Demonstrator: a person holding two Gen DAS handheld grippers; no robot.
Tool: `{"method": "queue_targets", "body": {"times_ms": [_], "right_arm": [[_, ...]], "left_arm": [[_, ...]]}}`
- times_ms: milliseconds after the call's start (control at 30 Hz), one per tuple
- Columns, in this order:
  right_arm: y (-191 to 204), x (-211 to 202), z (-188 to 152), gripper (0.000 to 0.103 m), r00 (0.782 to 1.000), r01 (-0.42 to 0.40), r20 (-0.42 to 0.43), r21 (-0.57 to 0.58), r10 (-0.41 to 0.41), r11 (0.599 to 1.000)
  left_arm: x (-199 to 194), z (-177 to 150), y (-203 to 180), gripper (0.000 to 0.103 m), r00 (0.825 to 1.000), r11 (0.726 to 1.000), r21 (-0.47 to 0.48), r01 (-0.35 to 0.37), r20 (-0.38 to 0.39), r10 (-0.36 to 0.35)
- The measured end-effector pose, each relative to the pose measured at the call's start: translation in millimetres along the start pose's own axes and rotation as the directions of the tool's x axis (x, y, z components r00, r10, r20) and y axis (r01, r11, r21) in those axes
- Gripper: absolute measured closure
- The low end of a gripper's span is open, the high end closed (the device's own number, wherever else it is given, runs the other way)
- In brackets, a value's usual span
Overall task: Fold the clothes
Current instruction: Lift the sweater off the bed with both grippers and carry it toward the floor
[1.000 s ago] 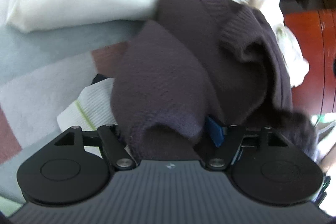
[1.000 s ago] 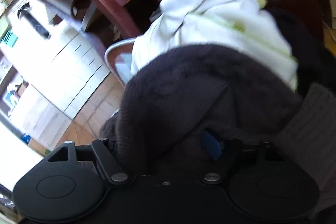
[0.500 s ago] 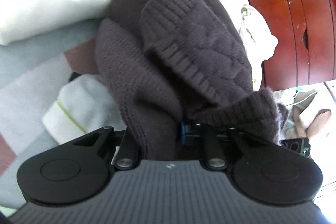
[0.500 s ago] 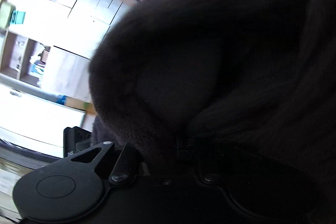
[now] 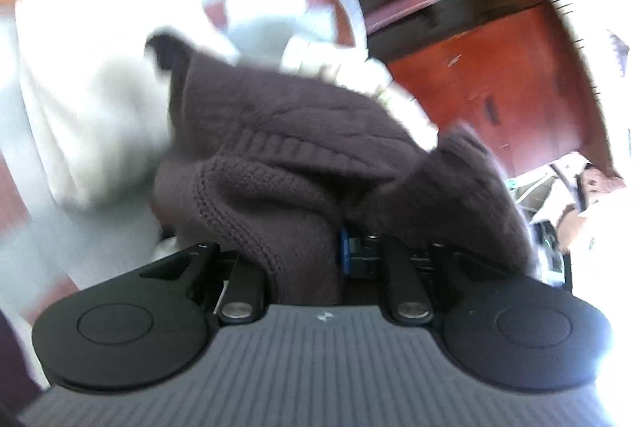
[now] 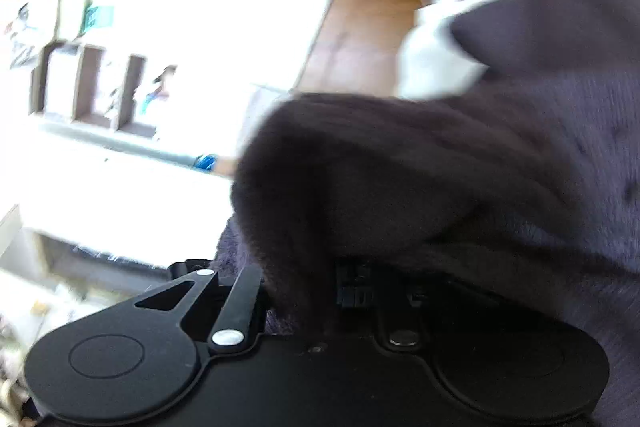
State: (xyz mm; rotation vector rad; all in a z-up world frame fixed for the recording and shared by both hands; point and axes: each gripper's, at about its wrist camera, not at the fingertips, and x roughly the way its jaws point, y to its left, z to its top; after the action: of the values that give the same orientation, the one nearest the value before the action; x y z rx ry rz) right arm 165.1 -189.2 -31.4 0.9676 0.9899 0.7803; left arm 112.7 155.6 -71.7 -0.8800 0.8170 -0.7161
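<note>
Close in, the left hand-held gripper (image 5: 312,259) is clamping a fold of the dark knit sweater (image 5: 288,139), its jaws closing on it, while the right hand-held gripper (image 6: 304,291) is pinching another bunch. Lifting both evenly should let it hang free. Beyond lie white garments (image 5: 92,115) and a wooden cabinet (image 5: 488,83) at right, limiting swing room there.
</note>
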Motion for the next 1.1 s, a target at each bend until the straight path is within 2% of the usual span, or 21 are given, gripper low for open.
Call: {"method": "queue_targets", "body": {"times_ms": [100, 133, 200, 267, 400, 600, 700, 767, 800, 867, 933, 967, 1000, 1033, 1067, 1100], "right_arm": [[47, 40, 16, 0.085, 0.993, -0.090, -0.084, -0.065, 0.084, 0.994], [67, 57, 19, 0.085, 0.989, -0.105, -0.113, -0.113, 0.092, 0.988], [102, 89, 20, 0.085, 0.981, -0.129, -0.167, -0.186, 0.098, 0.974], [133, 125, 20, 0.085, 0.962, -0.182, -0.239, -0.214, 0.129, 0.960], [195, 192, 4, 0.085, 0.903, -0.304, -0.385, -0.258, 0.191, 0.917], [279, 292, -42, 0.085, 0.811, -0.435, -0.545, -0.316, 0.213, 0.843], [290, 337, -60, 0.085, 0.770, -0.467, -0.602, -0.303, 0.213, 0.831], [291, 368, -69, 0.085, 0.740, -0.480, -0.640, -0.287, 0.207, 0.829], [297, 381, -72, 0.085, 0.732, -0.482, -0.652, -0.289, 0.198, 0.827], [301, 386, -81, 0.085, 0.723, -0.498, -0.664, -0.311, 0.190, 0.809], [310, 381, -87, 0.085, 0.717, -0.545, -0.670, -0.369, 0.191, 0.753], [315, 381, -92, 0.085, 0.715, -0.577, -0.671, -0.407, 0.197, 0.709], [328, 388, -105, 0.085, 0.715, -0.610, -0.671, -0.462, 0.196, 0.644], [333, 389, -119, 0.085, 0.721, -0.640, -0.669, -0.542, 0.182, 0.544], [332, 392, -137, 0.081, 0.731, -0.657, -0.663, -0.623, 0.159, 0.424], [327, 399, -154, 0.080, 0.742, -0.658, -0.658, -0.678, 0.130, 0.327]], "left_arm": [[-55, 12, -3, 0.090, 0.993, 1.000, -0.008, 0.028, 0.117, -0.027], [-78, 14, -5, 0.091, 0.988, 1.000, -0.002, 0.014, 0.154, -0.014], [-123, 18, -7, 0.091, 0.974, 1.000, 0.009, -0.014, 0.228, 0.012], [-169, 22, -9, 0.091, 0.953, 0.999, 0.018, -0.042, 0.302, 0.035], [-264, 21, -15, 0.091, 0.897, 0.995, 0.037, -0.089, 0.436, 0.064], [-394, 20, -5, 0.091, 0.792, 0.991, 0.005, -0.137, 0.601, 0.107], [-439, 26, 16, 0.091, 0.753, 0.986, -0.053, -0.157, 0.640, 0.155], [-462, 33, 24, 0.091, 0.733, 0.980, -0.087, -0.181, 0.653, 0.194], [-474, 39, 28, 0.091, 0.718, 0.976, -0.097, -0.194, 0.664, 0.209], [-501, 48, 33, 0.091, 0.699, 0.976, -0.094, -0.197, 0.685, 0.207], [-526, 53, 33, 0.091, 0.678, 0.979, -0.052, -0.197, 0.714, 0.174], [-539, 54, 34, 0.090, 0.663, 0.979, -0.036, -0.202, 0.731, 0.164], [-553, 51, 39, 0.090, 0.638, 0.973, -0.044, -0.226, 0.748, 0.182], [-565, 47, 44, 0.082, 0.610, 0.966, -0.064, -0.252, 0.764, 0.210], [-574, 38, 56, 0.071, 0.566, 0.947, -0.137, -0.291, 0.774, 0.285], [-585, 24, 77, 0.063, 0.509, 0.911, -0.244, -0.333, 0.766, 0.392]]}}
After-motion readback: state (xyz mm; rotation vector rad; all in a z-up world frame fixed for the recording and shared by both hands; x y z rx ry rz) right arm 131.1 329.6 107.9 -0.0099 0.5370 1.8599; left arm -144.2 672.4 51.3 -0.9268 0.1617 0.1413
